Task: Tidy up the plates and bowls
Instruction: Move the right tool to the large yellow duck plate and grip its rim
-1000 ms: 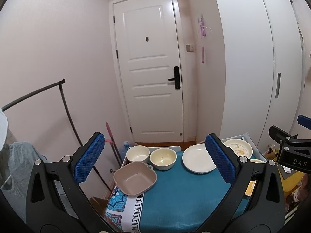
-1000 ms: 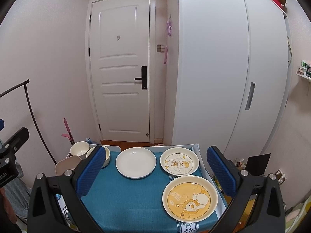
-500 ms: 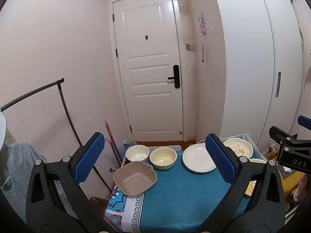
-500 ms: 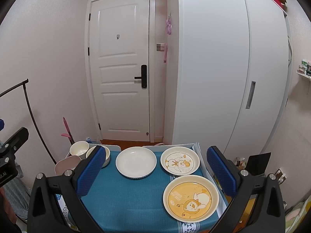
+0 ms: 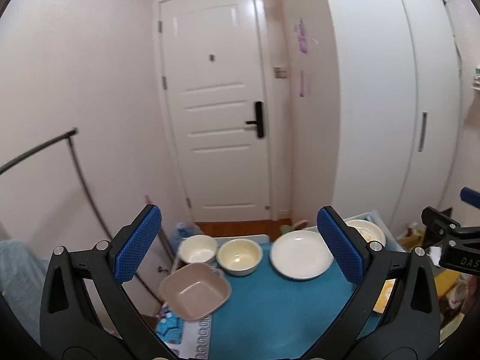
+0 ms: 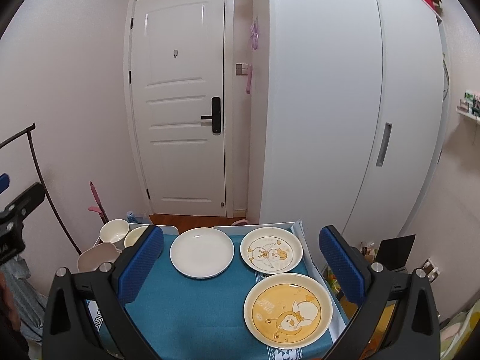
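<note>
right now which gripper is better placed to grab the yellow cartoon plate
Right. The yellow cartoon plate lies just below the open right gripper; the left gripper faces the bowls.

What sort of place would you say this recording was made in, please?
Probably a home entryway: a white door with a black lock handle, tall white wardrobes, and dishes on a small table with a teal cloth.

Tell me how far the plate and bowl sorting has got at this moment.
Nothing looks stacked yet. The white plate, bear plate and yellow plate lie apart on the blue cloth; the pink square bowl and two cream bowls stand separately. The left gripper and right gripper are open and empty. All grouping remains.
</note>
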A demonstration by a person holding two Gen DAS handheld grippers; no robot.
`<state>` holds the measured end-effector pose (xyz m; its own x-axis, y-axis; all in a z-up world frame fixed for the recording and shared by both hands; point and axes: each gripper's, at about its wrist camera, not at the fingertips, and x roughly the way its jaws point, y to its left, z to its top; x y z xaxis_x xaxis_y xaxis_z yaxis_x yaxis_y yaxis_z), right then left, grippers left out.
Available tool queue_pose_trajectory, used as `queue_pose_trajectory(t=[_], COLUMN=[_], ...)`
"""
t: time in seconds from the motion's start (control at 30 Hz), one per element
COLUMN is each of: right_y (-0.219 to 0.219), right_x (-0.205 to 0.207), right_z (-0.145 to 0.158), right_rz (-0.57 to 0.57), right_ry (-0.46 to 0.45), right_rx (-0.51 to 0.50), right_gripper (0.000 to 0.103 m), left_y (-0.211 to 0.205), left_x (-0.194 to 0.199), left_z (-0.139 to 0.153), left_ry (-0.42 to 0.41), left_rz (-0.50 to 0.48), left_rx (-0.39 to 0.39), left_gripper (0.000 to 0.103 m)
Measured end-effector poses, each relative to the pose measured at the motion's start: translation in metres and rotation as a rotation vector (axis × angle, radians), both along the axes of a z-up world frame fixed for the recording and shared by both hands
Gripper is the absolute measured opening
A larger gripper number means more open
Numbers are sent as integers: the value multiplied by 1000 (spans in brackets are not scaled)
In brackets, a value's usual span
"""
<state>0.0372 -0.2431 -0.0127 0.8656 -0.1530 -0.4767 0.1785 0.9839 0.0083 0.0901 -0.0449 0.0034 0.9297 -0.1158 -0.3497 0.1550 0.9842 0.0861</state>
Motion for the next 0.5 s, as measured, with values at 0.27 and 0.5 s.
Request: queue_pose_trajectory(t=[0.27, 0.5], right_y=[-61, -135], right_x=[3, -6], right_z=[-45, -114], right_rz=[-79, -147], right_ry=[109, 274], right_rx=[98, 250], right_gripper=[103, 95], left_y=[-58, -135], left_x=[52, 80], left_z=[-41, -120], left_ry=[156, 400], left_rz=[-200, -365], left_rx=[16, 59], left_gripper=[103, 103])
